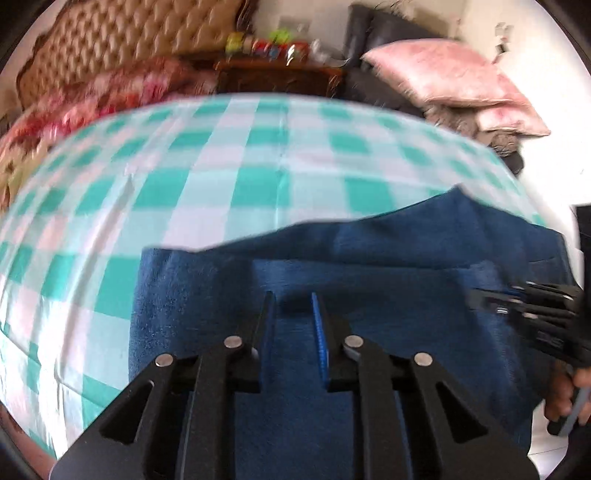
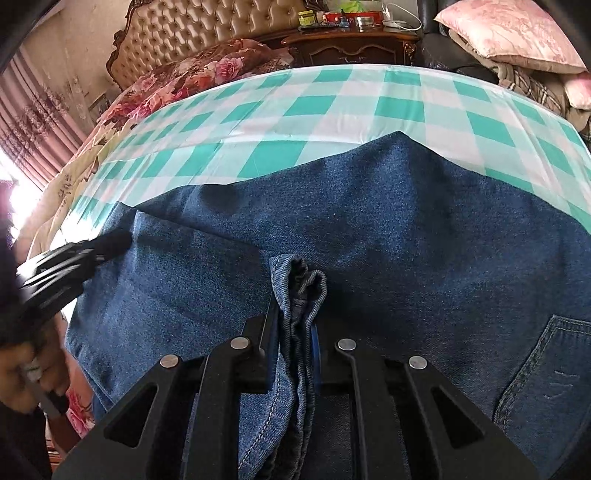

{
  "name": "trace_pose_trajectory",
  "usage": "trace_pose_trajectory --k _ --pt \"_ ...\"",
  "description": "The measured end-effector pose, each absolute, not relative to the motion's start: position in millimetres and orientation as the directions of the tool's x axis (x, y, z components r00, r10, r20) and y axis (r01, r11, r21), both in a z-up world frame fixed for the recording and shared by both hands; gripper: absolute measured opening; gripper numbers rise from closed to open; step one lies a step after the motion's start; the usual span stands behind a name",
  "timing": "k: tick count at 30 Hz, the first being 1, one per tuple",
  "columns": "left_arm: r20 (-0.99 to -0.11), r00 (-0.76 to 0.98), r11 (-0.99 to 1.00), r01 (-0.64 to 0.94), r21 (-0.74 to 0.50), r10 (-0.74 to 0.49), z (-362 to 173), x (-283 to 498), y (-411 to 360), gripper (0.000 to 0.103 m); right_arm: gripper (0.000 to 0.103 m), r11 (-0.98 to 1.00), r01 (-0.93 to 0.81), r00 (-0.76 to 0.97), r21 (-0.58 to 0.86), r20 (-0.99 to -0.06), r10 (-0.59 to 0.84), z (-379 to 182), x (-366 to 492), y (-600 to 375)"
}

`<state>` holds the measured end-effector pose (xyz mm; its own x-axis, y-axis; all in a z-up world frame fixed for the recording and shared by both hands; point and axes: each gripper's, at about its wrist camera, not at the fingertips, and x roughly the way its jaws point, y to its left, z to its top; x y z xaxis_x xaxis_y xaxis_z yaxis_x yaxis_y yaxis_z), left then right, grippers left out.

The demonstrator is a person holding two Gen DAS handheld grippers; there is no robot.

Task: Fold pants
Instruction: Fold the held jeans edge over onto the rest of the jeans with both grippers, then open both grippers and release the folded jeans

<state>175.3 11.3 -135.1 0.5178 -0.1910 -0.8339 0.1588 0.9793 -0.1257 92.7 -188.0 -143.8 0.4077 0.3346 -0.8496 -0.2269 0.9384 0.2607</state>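
Note:
Blue denim pants [image 2: 369, 221] lie on a green-and-white checked cloth [image 2: 332, 103]; they also show in the left wrist view [image 1: 369, 258]. My right gripper [image 2: 295, 317] is shut on a bunched hem of the pants [image 2: 299, 291] and holds it over the spread denim. My left gripper [image 1: 293, 306] is open and empty, just above the denim near the pants' left side. It shows at the left of the right wrist view [image 2: 110, 240]. The right gripper shows at the right edge of the left wrist view [image 1: 491, 299]. A back pocket [image 2: 546, 369] lies at the right.
A tufted headboard [image 2: 207, 33] and floral bedding [image 2: 207, 70] lie at the back left. A dark wooden nightstand [image 2: 354, 48] with small items stands behind. Pink pillows [image 2: 517, 29] are piled at the back right. Curtains [image 2: 33, 122] hang at the left.

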Motion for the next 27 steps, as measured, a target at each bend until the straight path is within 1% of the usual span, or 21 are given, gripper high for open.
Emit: trace_pose_trajectory --k 1,3,4,5,7,9,12,13,14,15,16,17,18,19,21,22,23,24,25,26,27 --pt "-0.846 0.498 0.981 0.118 -0.153 -0.191 -142.4 181.7 19.1 0.018 0.012 0.939 -0.226 0.407 0.259 -0.851 0.333 -143.6 93.1 -187.6" --pt "-0.838 0.495 0.973 0.101 -0.207 -0.230 -144.7 184.3 27.3 0.017 0.012 0.940 -0.230 0.412 0.252 -0.850 0.328 -143.7 92.4 -186.7" --pt "-0.840 0.497 0.976 0.096 -0.196 -0.218 -145.6 184.2 29.2 0.011 0.012 0.940 -0.232 0.416 0.250 -0.848 0.328 -144.0 91.8 -186.6" --pt "-0.841 0.498 0.978 0.093 -0.188 -0.209 -146.3 185.4 30.5 0.008 0.012 0.940 -0.232 0.419 0.250 -0.847 0.329 -144.1 91.4 -186.7" --pt "-0.838 0.500 0.975 0.075 -0.211 -0.220 -146.4 187.9 36.2 0.006 0.012 0.938 -0.232 0.419 0.258 -0.844 0.336 -144.6 91.9 -187.8" --pt "-0.831 0.505 0.970 0.051 -0.239 -0.232 -145.8 189.4 44.2 0.006 0.012 0.934 -0.234 0.417 0.269 -0.840 0.346 -145.1 92.2 -189.4" --pt "-0.821 0.515 0.947 -0.052 -0.317 -0.247 -146.9 196.2 70.8 0.006 0.012 0.932 -0.233 0.412 0.277 -0.840 0.352 -145.0 93.0 -190.5" --pt "-0.820 0.527 0.945 -0.089 -0.316 -0.225 -145.2 198.1 80.8 0.006 0.012 0.932 -0.230 0.410 0.279 -0.841 0.353 -144.9 93.2 -190.7" --pt "-0.820 0.542 0.952 -0.107 -0.287 -0.186 -141.4 198.7 86.7 0.006 0.012 0.933 -0.229 0.408 0.278 -0.842 0.352 -144.6 93.5 -190.5" --pt "-0.814 0.562 0.960 -0.116 -0.256 -0.149 -135.0 198.2 91.3 0.010 0.012 0.933 -0.229 0.406 0.277 -0.844 0.350 -144.3 93.8 -190.4" --pt "-0.808 0.576 0.964 -0.126 -0.236 -0.123 -128.8 197.1 93.6 0.032 0.012 0.933 -0.227 0.404 0.278 -0.845 0.350 -144.1 93.8 -190.9" --pt "-0.805 0.589 0.969 -0.147 -0.198 -0.076 -121.4 194.6 94.7 0.068 0.013 0.934 -0.224 0.403 0.279 -0.846 0.349 -143.8 93.3 -191.7" --pt "-0.794 0.607 0.975 -0.158 -0.158 -0.030 -112.8 190.5 93.9 0.075 0.013 0.936 -0.215 0.403 0.279 -0.847 0.346 -143.2 92.9 -193.0" --pt "-0.767 0.642 0.983 -0.131 -0.131 -0.017 -102.4 183.0 91.5 0.075 0.016 0.939 -0.205 0.406 0.274 -0.850 0.337 -142.4 92.1 -193.9" --pt "-0.727 0.687 0.993 -0.095 -0.070 0.015 -89.3 168.8 86.6 0.085 0.022 0.951 -0.188 0.417 0.246 -0.857 0.304 -140.6 90.3 -195.1" --pt "-0.697 0.716 0.996 -0.081 -0.034 0.034 -83.3 157.1 84.0 0.095 0.027 0.961 -0.171 0.429 0.216 -0.862 0.270 -138.8 88.2 -196.3" --pt "-0.668 0.743 0.997 -0.070 -0.008 0.047 -79.2 145.6 81.8 0.100 0.034 0.969 -0.154 0.440 0.192 -0.865 0.241 -137.3 86.3 -198.3" --pt "-0.643 0.764 0.998 -0.063 0.014 0.057 -76.5 137.2 80.1 0.100 0.038 0.976 -0.134 0.452 0.173 -0.866 0.215 -135.1 83.5 -202.3" --pt "-0.630 0.772 0.996 -0.069 0.056 0.089 -76.5 127.8 78.8 0.100 0.046 0.980 -0.116 0.462 0.161 -0.865 0.197 -132.8 80.7 -206.3" --pt "-0.633 0.767 0.994 -0.070 0.078 0.104 -77.3 121.4 79.8 0.100 0.050 0.986 -0.088 0.476 0.141 -0.864 0.166 -129.5 77.4 -212.0" --pt "-0.644 0.760 0.996 -0.057 0.069 0.088 -78.8 115.7 83.3 0.099 0.050 0.993 -0.050 0.490 0.110 -0.863 0.120 -125.1 72.9 -219.3"
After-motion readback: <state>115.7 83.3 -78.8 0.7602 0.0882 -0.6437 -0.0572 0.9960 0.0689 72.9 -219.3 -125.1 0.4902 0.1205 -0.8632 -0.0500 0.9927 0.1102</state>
